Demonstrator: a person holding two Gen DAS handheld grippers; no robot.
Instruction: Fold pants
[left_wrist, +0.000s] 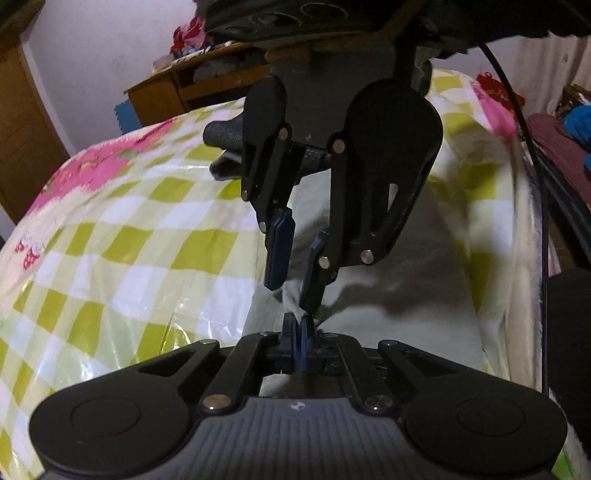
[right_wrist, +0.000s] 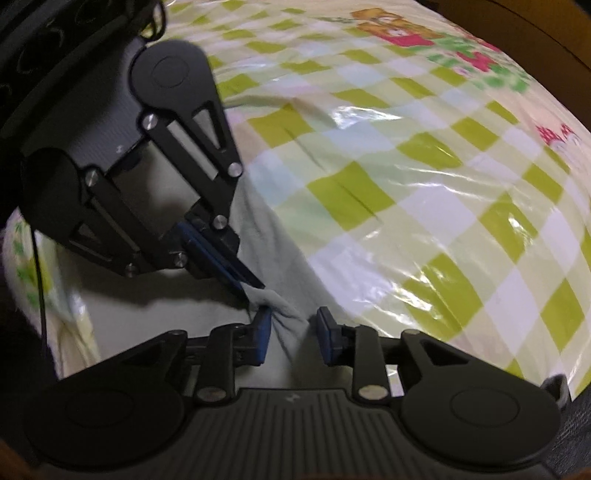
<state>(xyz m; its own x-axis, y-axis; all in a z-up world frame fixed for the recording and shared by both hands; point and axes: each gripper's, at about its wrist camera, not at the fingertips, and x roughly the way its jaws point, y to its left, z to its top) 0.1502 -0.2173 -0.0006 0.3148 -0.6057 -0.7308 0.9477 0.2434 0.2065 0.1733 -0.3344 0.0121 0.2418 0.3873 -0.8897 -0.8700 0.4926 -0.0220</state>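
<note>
The pants (right_wrist: 273, 236) are mostly hidden: both sets of tongs cover them, and their far end slips behind the left tongs (right_wrist: 251, 291) in the right wrist view. How the pale cloth is layered under the right tongs (left_wrist: 291, 280) cannot be told, as shadow lies over it. The right edge of the bed (left_wrist: 110, 229) is smeared by blur in the left wrist view, and the red and blue heap (left_wrist: 576, 122) there is cut off by the picture's edge. Clutter on the wooden surface (left_wrist: 166, 92) at the back is too small to name. The bed's printed pictures (right_wrist: 399, 29) are soft and partly cropped.
</note>
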